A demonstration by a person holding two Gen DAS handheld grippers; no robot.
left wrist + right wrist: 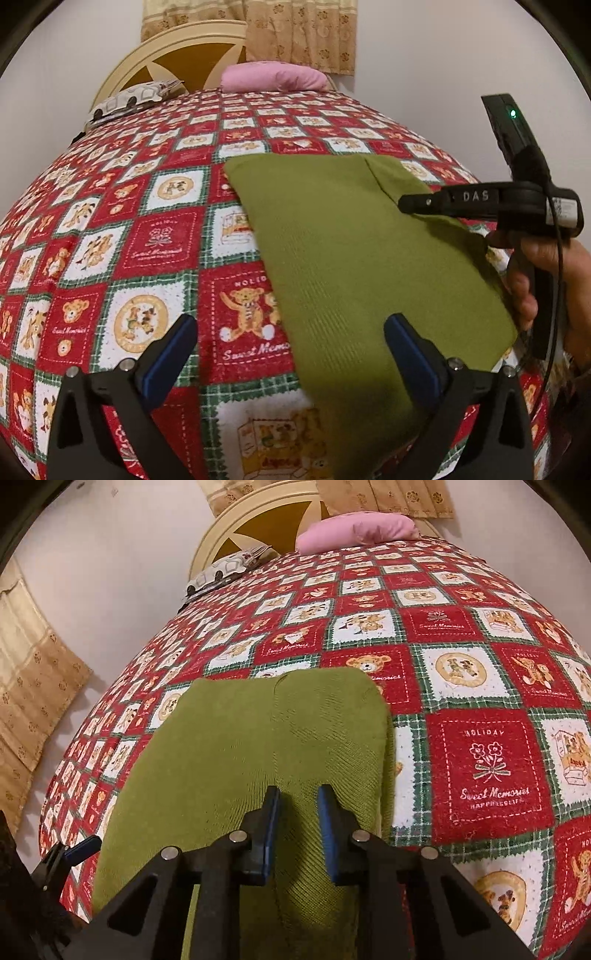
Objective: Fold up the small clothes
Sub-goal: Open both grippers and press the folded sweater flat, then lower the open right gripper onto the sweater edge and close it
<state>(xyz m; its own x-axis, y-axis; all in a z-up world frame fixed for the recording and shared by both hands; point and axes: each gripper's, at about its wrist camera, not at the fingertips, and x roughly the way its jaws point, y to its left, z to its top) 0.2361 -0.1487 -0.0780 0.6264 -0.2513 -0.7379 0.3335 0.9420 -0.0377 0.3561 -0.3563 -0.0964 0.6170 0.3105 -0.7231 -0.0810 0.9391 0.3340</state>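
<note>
An olive-green knit garment (351, 240) (240, 746) lies folded flat on the red teddy-bear bedspread (166, 240) (480, 757). My left gripper (291, 321) stands wide open just above the garment's near left edge; its right finger is over the cloth, its left over the bedspread, and nothing is between the pads. My right gripper (299, 790) hovers over the garment's near right part, jaws only a narrow gap apart, with no cloth pinched. From the left wrist view the right gripper (404, 203) shows side-on, held by a hand (546, 280). One finger of the left gripper (83, 847) shows at the lower left.
At the head of the bed lie a pink pillow (273, 75) (358, 530) and a patterned pillow (129, 98) (225, 568), before a cream headboard (177, 48). Beige curtains (295, 33) (33, 686) hang behind and at the left. Bedspread stretches left of and beyond the garment.
</note>
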